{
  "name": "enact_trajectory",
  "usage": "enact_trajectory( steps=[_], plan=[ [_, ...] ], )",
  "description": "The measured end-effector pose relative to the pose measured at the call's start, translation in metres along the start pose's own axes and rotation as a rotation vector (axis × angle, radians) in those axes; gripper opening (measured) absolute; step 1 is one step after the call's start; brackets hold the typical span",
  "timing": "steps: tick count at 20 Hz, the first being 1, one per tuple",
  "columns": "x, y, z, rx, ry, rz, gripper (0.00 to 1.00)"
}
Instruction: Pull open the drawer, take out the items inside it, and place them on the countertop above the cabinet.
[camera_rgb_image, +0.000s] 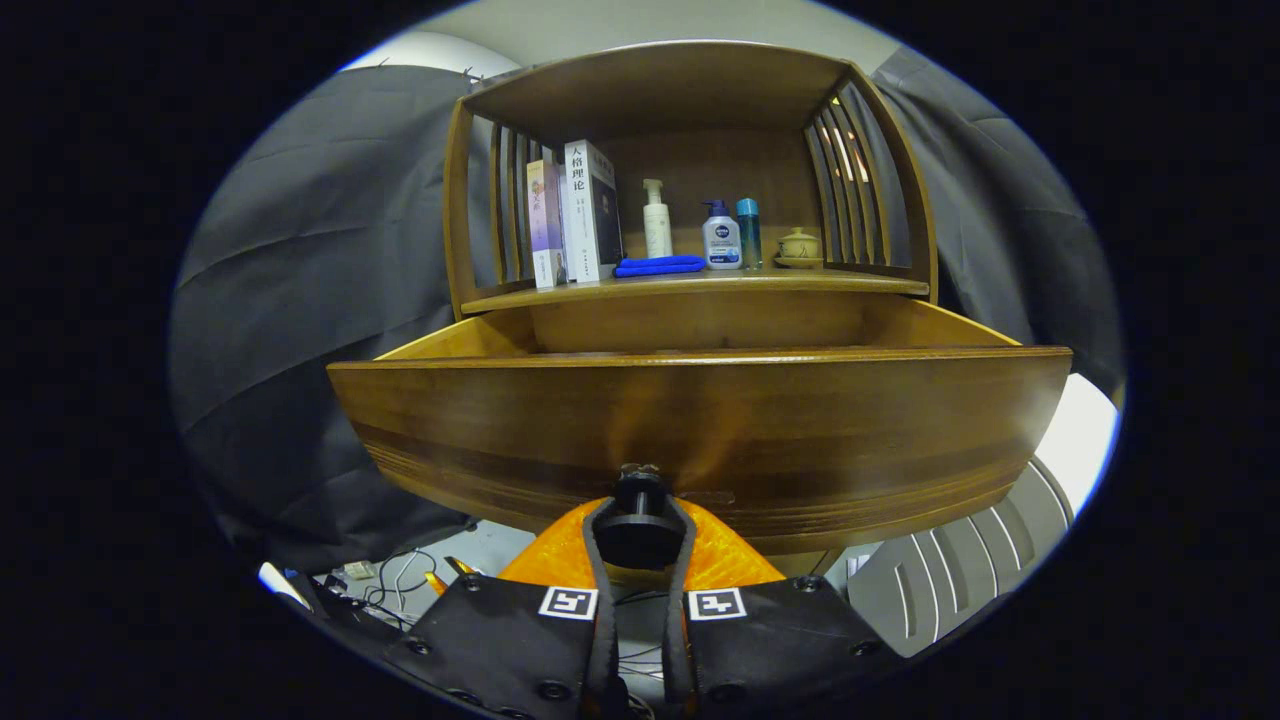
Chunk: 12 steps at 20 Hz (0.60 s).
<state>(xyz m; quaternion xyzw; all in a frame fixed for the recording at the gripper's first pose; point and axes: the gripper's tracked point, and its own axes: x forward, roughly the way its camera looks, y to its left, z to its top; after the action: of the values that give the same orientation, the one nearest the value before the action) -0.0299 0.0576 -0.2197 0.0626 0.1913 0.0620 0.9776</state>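
Gripper: gripper (640, 535) sits low against the drawer front, its two fingers (598, 560) drawn in on either side of the dark round knob (640, 512) and pinching it.
Drawer: wooden drawer (700, 420) stands pulled out of the cabinet toward the camera; its broad front panel lies just ahead of the fingers, and the side walls run back to the cabinet body.
Drawer contents: hidden behind the tall front panel, so I cannot tell what lies inside.
Countertop: shelf surface (860, 285) directly above the drawer carries a row of things.
Books: two upright books (575, 212) at the left end.
Cloth: folded blue cloth (660, 265) lying flat beside the books.
Bottles: white pump bottle (657, 220), a shorter pump bottle (721, 238) and a slim blue bottle (749, 232), standing upright.
Jar: small lidded pot (798, 246) at the right end.
Surround: slatted side panels (845, 180) flank the shelf.
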Motion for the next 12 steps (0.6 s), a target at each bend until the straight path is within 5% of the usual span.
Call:
enact_trajectory(
  steps=[5,12],
  plan=[
    [-0.003,0.002,0.0,0.006,0.031,0.0,0.26],
    [-0.034,-0.012,0.035,-0.09,-0.037,-0.051,0.81]
  ],
)
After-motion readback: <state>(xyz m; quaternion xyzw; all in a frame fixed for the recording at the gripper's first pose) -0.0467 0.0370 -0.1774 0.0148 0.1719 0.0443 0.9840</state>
